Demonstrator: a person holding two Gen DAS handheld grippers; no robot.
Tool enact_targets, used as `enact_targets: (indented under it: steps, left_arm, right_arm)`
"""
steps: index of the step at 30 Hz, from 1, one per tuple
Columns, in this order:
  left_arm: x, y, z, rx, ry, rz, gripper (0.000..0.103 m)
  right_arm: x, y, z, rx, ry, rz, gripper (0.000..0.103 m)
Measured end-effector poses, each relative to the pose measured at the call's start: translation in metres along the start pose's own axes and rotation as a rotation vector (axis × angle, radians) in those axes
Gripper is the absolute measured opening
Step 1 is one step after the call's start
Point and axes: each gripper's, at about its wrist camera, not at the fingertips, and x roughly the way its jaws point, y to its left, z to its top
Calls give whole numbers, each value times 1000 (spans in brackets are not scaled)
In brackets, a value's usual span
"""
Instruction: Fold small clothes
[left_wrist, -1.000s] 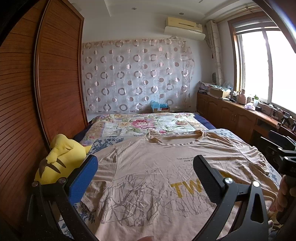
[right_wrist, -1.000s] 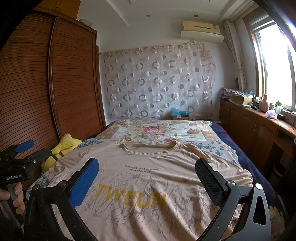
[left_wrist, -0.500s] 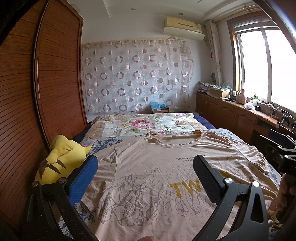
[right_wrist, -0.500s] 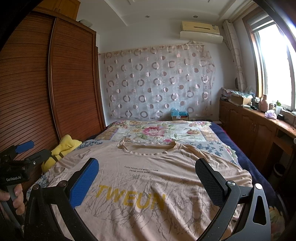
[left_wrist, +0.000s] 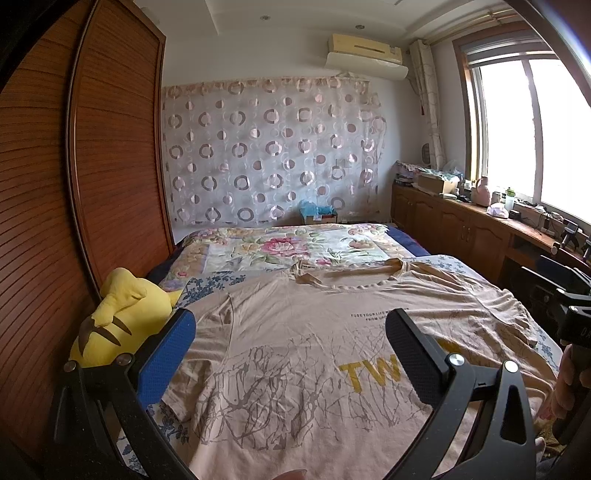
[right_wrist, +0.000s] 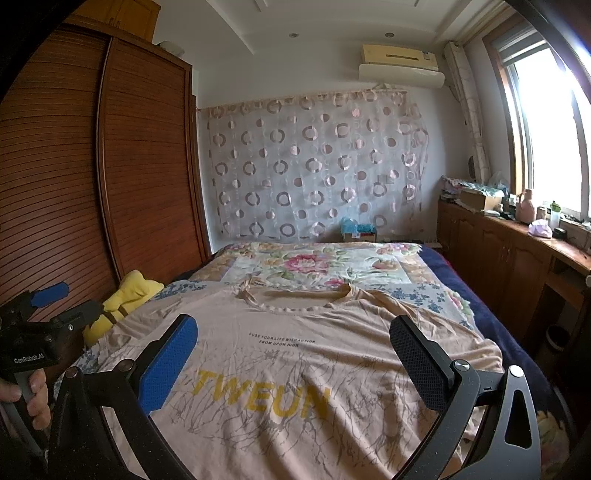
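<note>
A beige T-shirt (left_wrist: 295, 339) with yellow "TWEUN" lettering and a grey branch print lies spread flat, front up, on the bed, collar towards the far end; it also shows in the right wrist view (right_wrist: 295, 362). My left gripper (left_wrist: 290, 332) is open and empty, held above the shirt's left half near the sleeve. My right gripper (right_wrist: 293, 336) is open and empty, held above the shirt's chest. Each gripper shows at the edge of the other's view.
A yellow plush toy (left_wrist: 118, 317) lies at the bed's left edge against the wooden wardrobe (left_wrist: 74, 203). A floral quilt (left_wrist: 280, 251) covers the far bed. A wooden cabinet (right_wrist: 517, 251) with clutter runs along the right under the window.
</note>
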Motion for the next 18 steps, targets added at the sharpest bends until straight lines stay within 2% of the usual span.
enact_targets:
  steps: [18]
  left_arm:
    - [-4, -3, -1, 5, -1, -2, 103]
  right_arm:
    - [-1, 0, -1, 0, 2, 7, 103]
